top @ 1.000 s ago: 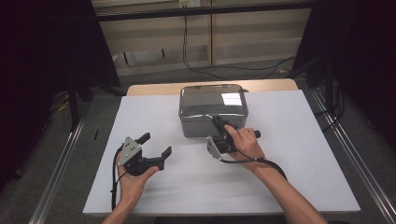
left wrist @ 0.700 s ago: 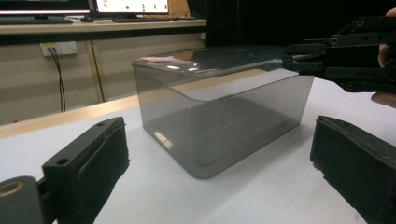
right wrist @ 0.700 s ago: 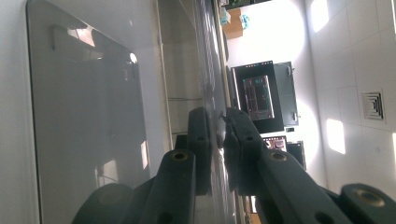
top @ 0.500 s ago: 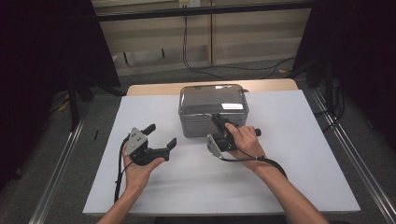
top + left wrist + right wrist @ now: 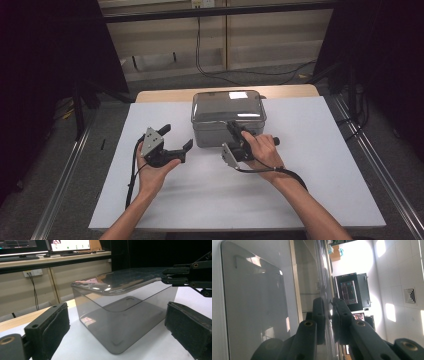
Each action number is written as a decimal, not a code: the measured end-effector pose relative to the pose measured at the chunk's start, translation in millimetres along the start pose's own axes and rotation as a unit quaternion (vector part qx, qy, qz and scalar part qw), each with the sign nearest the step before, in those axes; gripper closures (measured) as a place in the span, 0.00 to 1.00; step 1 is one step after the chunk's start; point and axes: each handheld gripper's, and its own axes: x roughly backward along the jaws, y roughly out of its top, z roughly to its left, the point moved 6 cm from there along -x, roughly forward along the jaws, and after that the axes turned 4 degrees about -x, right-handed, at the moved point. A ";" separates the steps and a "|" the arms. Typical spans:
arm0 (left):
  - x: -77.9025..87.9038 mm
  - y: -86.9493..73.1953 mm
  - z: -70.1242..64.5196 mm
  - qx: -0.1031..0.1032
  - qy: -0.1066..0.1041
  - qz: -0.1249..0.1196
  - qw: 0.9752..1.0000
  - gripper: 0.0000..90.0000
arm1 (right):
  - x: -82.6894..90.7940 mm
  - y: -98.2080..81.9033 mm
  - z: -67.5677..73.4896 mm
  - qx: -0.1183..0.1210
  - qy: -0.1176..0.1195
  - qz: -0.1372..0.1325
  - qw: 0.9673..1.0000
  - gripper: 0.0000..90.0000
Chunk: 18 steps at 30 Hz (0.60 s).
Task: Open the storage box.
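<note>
You have a white sheet covering the wooden table. Beyond its far edge, black cables trail across the floor below a beige wall panel. Monitors sit on a shelf, with a wall socket under it.

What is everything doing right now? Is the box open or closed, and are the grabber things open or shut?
Clear lid: lying on top of the box, its rim pinched at one edge.
Smoky plastic box: upright on the white table, covered, nothing visible inside.
Right gripper: shut on the lid's rim.
Left gripper: open, fingers spread, facing the box, touching nothing.
</note>
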 end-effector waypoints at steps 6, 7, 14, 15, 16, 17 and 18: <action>-10.8 2.6 -1.0 0.016 -0.008 -0.004 1.000 0.10 | 0.0 -0.1 0.1 0.000 0.000 0.000 1.000 0.91; -12.6 3.5 -1.7 0.008 -0.007 -0.002 1.000 0.11 | 0.1 -0.1 -0.3 -0.001 0.000 0.000 1.000 0.91; -28.4 6.5 5.4 -0.017 0.006 0.000 1.000 0.11 | 0.3 -0.2 -0.6 -0.004 0.000 0.001 1.000 0.91; -30.5 5.5 6.9 -0.019 0.009 0.003 1.000 0.11 | 0.3 -0.3 -1.0 -0.003 0.000 0.001 1.000 0.91; -33.0 4.3 8.2 -0.015 0.008 0.004 1.000 0.11 | 0.2 -0.3 -1.5 -0.002 0.000 0.000 1.000 0.91; -34.9 3.0 9.6 -0.015 0.010 0.009 1.000 0.10 | 0.3 -0.4 -2.1 -0.004 0.000 0.000 1.000 0.91; -36.8 2.2 10.8 -0.018 0.011 0.010 1.000 0.10 | 0.4 -0.4 -2.4 -0.005 -0.001 0.001 1.000 0.91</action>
